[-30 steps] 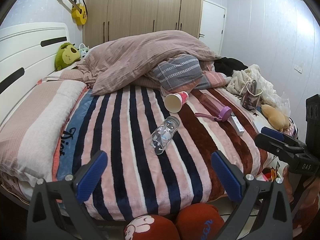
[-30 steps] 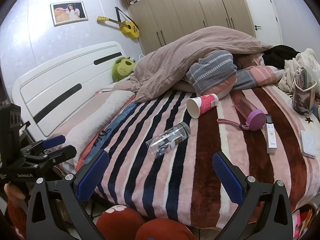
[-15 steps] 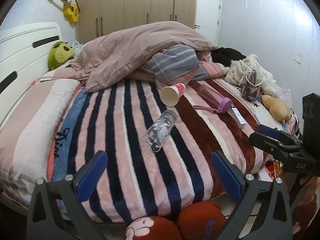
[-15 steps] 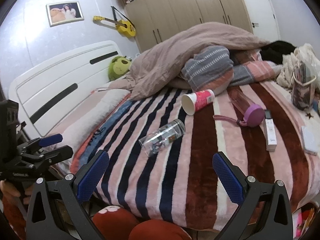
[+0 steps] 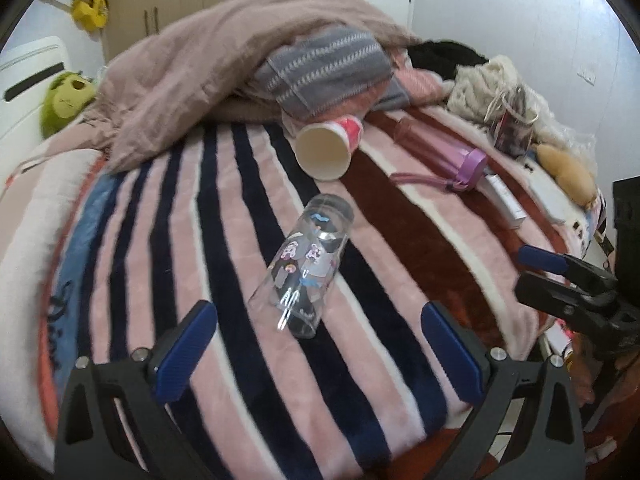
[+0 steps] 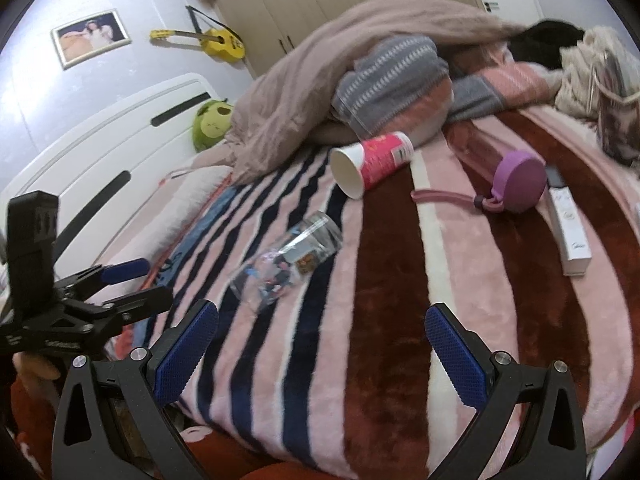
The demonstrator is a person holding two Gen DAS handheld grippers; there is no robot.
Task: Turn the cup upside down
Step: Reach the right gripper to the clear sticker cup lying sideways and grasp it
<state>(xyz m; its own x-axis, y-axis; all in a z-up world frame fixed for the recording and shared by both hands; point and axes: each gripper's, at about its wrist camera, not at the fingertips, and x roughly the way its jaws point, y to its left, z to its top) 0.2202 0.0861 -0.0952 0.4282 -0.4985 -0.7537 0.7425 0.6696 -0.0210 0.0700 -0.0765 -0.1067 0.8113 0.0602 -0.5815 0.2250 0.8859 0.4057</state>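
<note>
Fingers of both grippers spread, empty. Paper cup on its side on bed: light, crushable; grip mid-wall gently.

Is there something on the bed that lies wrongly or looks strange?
Yes. The paper cup lies on its side on the striped blanket, mouth facing the cameras. The clear glass bottle and the purple bottle also lie flat. Nothing looks spilled.

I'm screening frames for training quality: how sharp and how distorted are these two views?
Left wrist view: motion-blurred, the clear glass cup smeared, bed stripes bowed by fisheye, dark vignette corners. Right wrist view: slightly sharper, paper cup fairly legible, the glass cup still soft, headboard curved.
</note>
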